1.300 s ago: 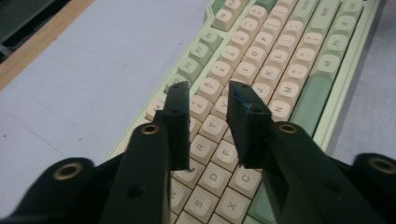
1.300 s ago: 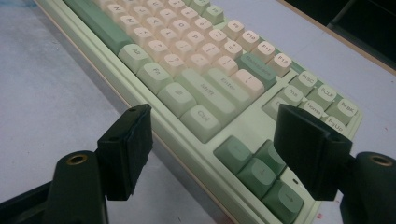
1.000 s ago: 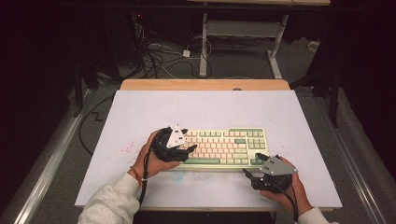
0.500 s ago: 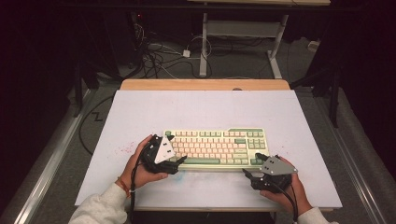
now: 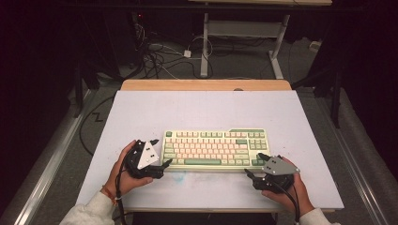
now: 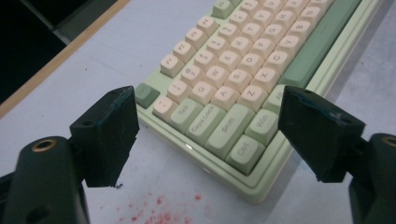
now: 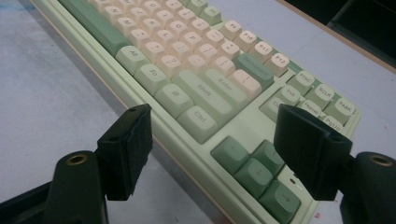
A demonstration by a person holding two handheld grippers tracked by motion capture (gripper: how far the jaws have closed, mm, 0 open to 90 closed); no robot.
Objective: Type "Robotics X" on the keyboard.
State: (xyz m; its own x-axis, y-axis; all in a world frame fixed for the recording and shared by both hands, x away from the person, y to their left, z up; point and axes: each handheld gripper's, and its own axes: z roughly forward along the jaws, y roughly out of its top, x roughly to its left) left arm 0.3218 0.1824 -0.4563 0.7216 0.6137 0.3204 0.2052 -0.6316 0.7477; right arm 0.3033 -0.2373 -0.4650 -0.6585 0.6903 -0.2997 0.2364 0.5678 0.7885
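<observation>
A pale green keyboard (image 5: pixel 213 149) with cream and green keys lies flat near the front of the white table (image 5: pixel 197 110). My left gripper (image 5: pixel 165 164) is at its front left corner, open, its jaws straddling that corner of the keyboard (image 6: pixel 233 93) without touching it. My right gripper (image 5: pixel 253 166) is at the front right corner, also open, with the arrow keys (image 7: pixel 254 170) of the keyboard (image 7: pixel 196 70) between its jaws. Neither gripper holds anything.
Red powdery specks (image 6: pixel 154 210) mark the table just in front of the left gripper. A wooden strip (image 5: pixel 206 85) edges the table's far side. Beyond it are cables (image 5: pixel 164 54) and a white desk frame (image 5: pixel 244 33) on the floor.
My left gripper has slid left and toward the table's front, from over the keyboard's left keys to its front left corner. The right gripper has stayed put.
</observation>
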